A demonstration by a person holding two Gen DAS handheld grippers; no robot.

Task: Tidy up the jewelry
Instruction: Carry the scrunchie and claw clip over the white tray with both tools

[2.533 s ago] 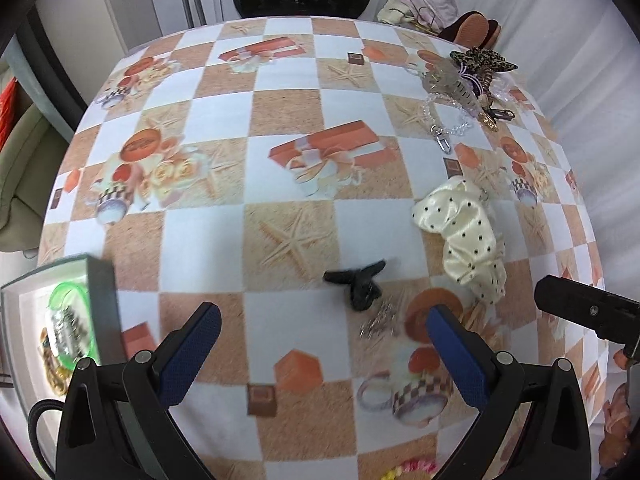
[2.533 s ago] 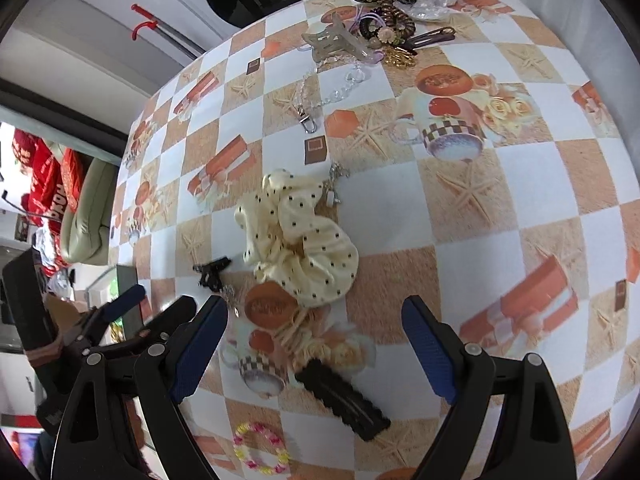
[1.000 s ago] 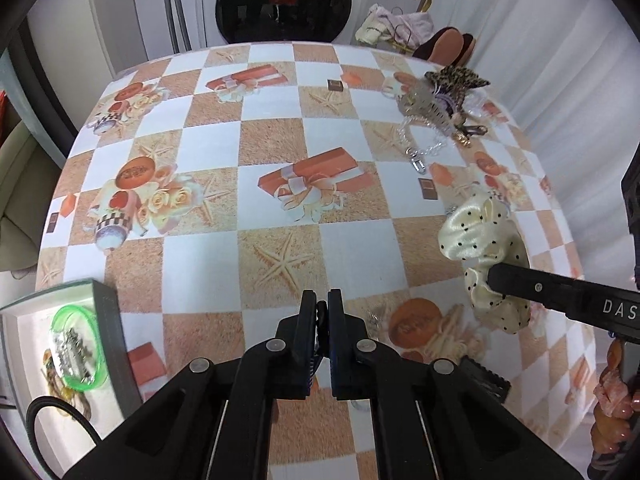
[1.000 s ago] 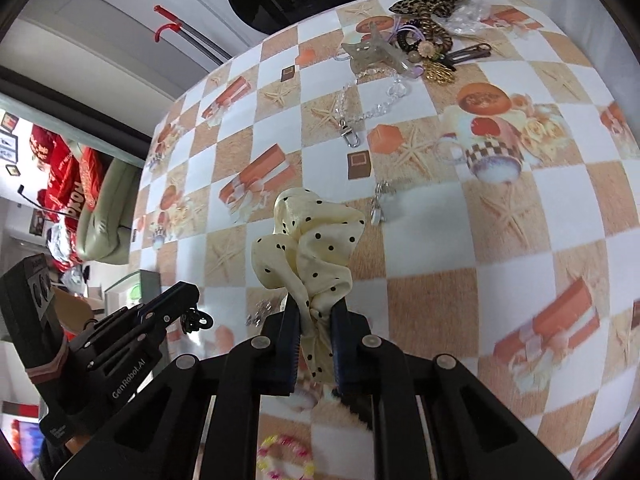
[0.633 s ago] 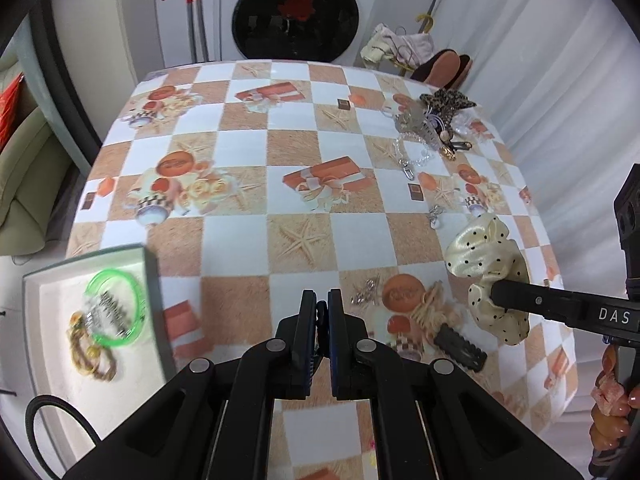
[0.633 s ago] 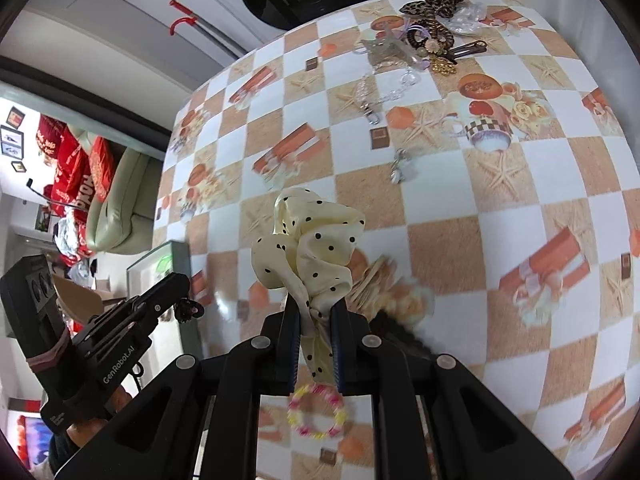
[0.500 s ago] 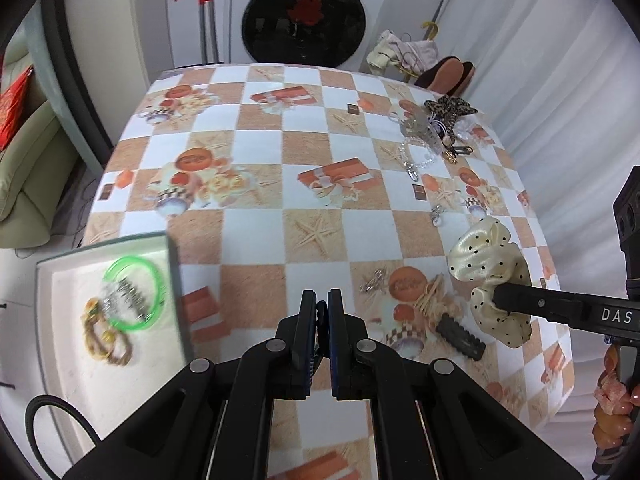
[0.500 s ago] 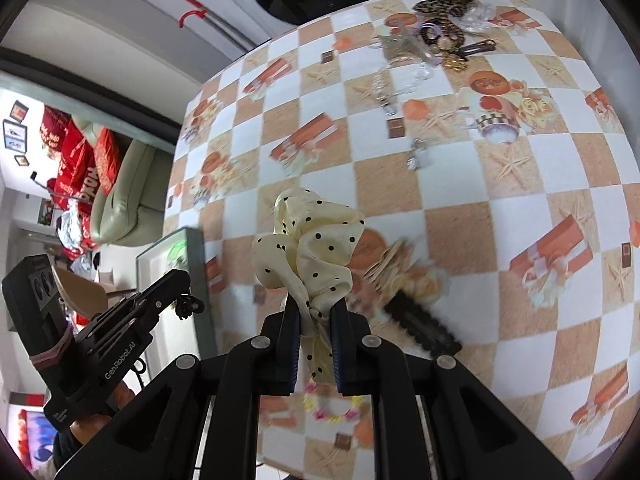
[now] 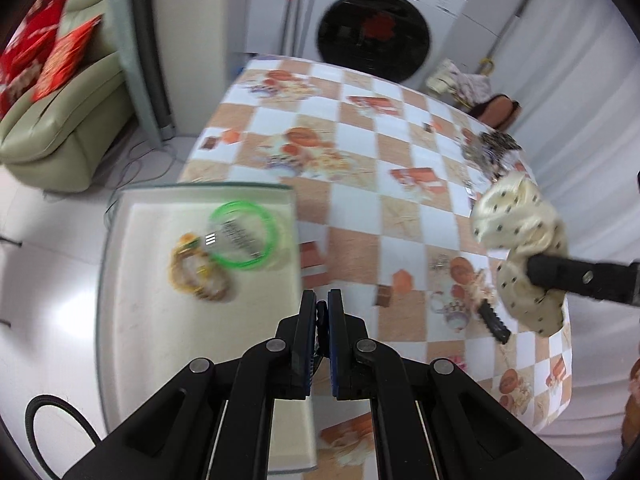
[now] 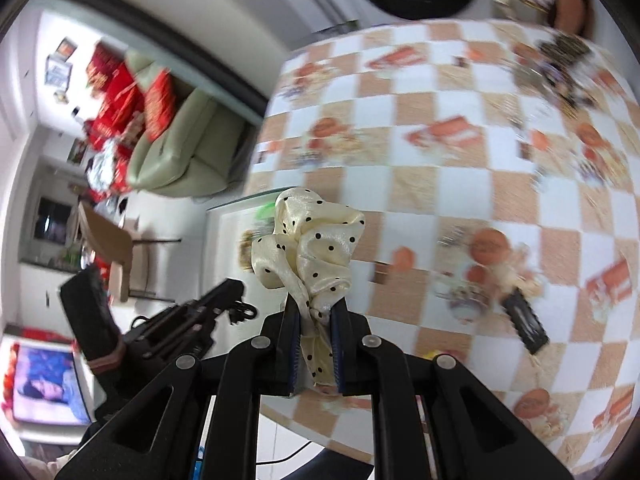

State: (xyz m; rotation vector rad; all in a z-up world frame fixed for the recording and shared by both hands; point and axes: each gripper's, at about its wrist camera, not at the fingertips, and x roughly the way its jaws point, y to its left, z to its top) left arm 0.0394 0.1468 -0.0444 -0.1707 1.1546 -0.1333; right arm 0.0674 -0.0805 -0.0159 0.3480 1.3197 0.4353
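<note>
My left gripper [image 9: 321, 304] is shut on a small black hair clip [image 10: 240, 311], held high over the near right part of the white tray [image 9: 140, 320]. The tray holds a green bangle [image 9: 244, 236] and a gold bracelet [image 9: 196, 276]. My right gripper [image 10: 315, 312] is shut on the cream polka-dot scrunchie [image 10: 316, 248], lifted above the table; it also shows in the left wrist view [image 9: 520, 240]. The tray's far edge shows behind the scrunchie in the right wrist view [image 10: 224, 216].
The checkered tablecloth [image 9: 360, 184] carries a black comb clip [image 9: 494, 322], a small silver piece [image 9: 440, 260] and a heap of accessories [image 9: 492, 152] at the far right. A sofa [image 9: 60, 120] and a washing machine [image 9: 372, 36] stand beyond the table.
Both grippers closed on their items, lifted and swung left. The tray has come under the left gripper. The scrunchie has come along with the right gripper.
</note>
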